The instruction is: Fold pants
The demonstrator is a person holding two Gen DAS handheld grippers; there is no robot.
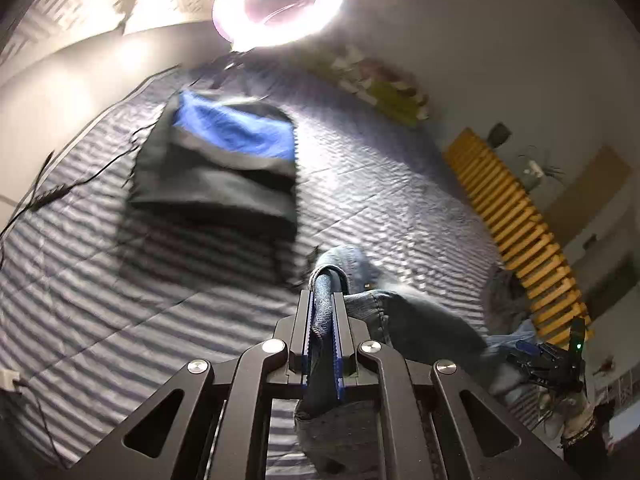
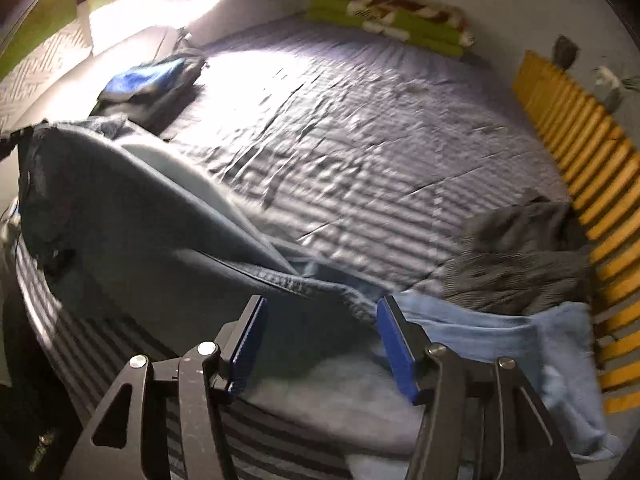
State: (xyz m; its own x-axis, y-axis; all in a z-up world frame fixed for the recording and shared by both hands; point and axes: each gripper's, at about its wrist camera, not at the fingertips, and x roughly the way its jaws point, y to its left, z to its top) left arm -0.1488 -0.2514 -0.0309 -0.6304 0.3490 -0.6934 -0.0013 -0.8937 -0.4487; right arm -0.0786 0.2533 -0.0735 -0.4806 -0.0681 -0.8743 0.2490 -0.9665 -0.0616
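Observation:
The blue jeans hang from my left gripper, which is shut on a fold of the denim and held up above the striped bedspread. In the right wrist view the jeans stretch from the upper left down to my right gripper. That gripper stands open. The denim hem lies between its blue pads, and neither pad presses on it. My right gripper also shows small at the far right of the left wrist view.
A folded dark and blue stack lies further back on the bed. A light blue garment and a crumpled grey one sit at the right. Also in view are a green blanket, a yellow slatted panel and a bright ring light.

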